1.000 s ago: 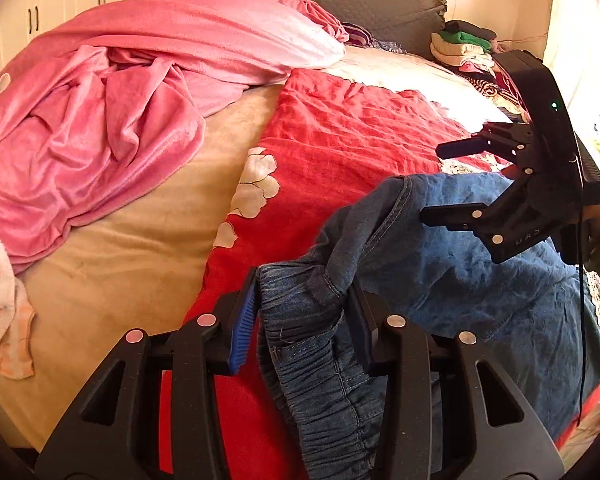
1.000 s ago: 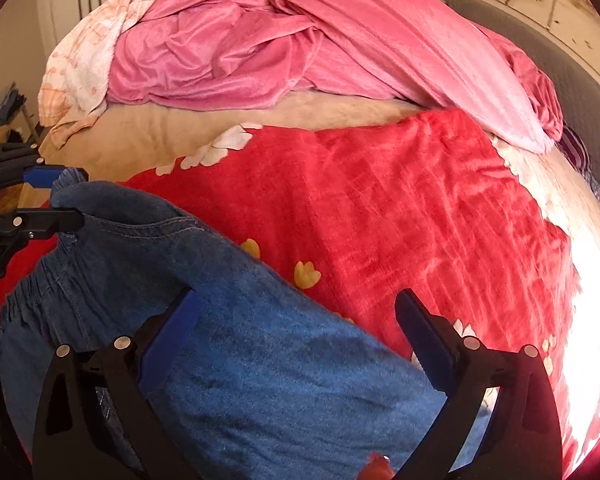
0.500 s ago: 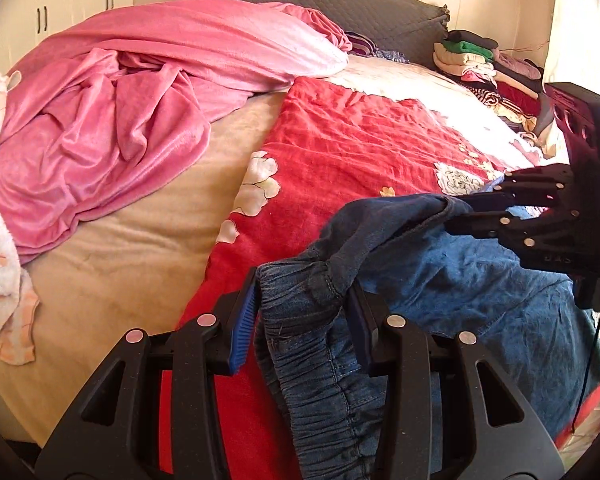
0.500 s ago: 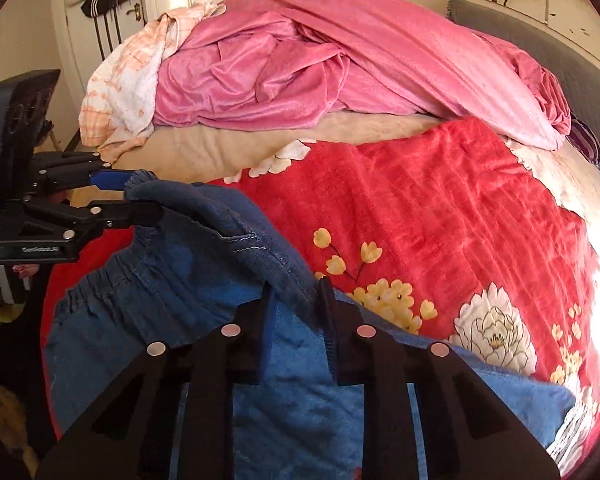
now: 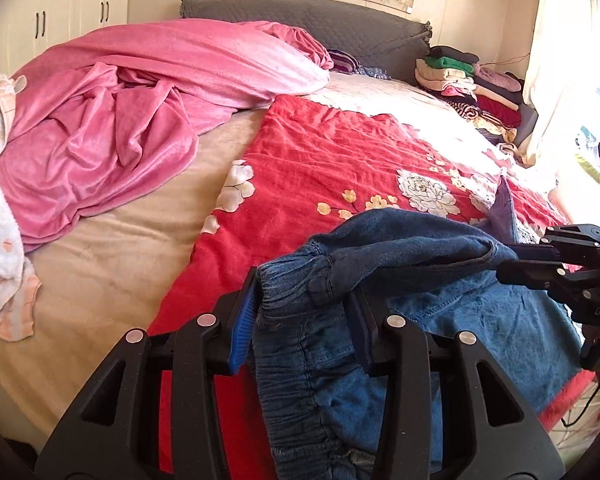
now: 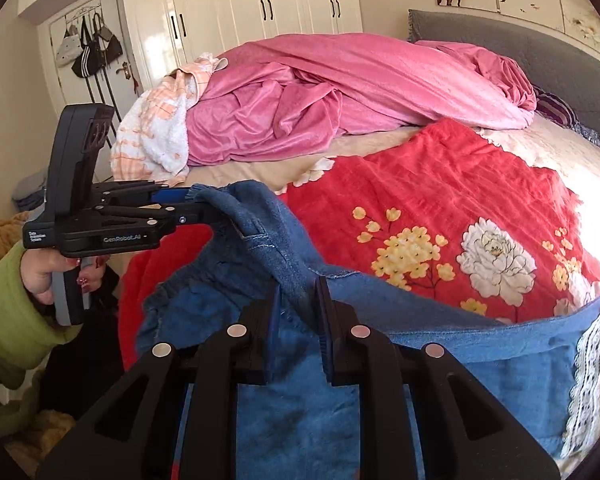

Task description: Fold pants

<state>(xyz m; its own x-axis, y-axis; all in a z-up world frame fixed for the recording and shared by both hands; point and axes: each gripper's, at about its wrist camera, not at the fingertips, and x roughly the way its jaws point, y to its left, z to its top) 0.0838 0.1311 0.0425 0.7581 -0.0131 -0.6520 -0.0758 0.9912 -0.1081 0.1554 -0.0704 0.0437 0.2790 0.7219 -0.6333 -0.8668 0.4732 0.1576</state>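
Since the earlier frame, the right tool (image 6: 298, 300) had clenched the blue denim pants (image 5: 380, 248) alongside the left tool (image 5: 302, 316), both grasping the waistband; folding had barely begun.

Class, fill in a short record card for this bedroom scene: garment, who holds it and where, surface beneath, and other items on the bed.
garment: blue denim pants
left tool: shut on the elastic waistband
right tool: shut on a raised fold of denim
surface: red floral blanket
also on bed: pink blanket; stack of folded clothes near the headboard
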